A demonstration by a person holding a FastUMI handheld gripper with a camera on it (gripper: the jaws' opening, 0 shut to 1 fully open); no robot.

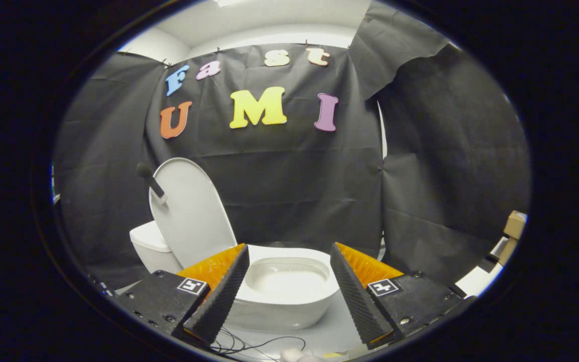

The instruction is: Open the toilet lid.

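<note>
A small white toilet [279, 301] stands on the pale floor just beyond my fingers. Its white lid [191, 211] is raised upright, leaning back toward the tank [151, 246] on the left. A dark knob handle [150, 182] sticks out from the lid's upper left edge. The bowl opening [287, 276] lies bare between my fingers as seen from here. My gripper [289, 296] is open wide, with nothing between its fingers; it hangs short of the bowl and touches neither bowl nor lid.
Black cloth walls close the booth behind and to both sides of the toilet. Thin dark cables [249, 347] trail on the floor under my fingers. A cardboard box [513, 226] and pale boards sit at the far right.
</note>
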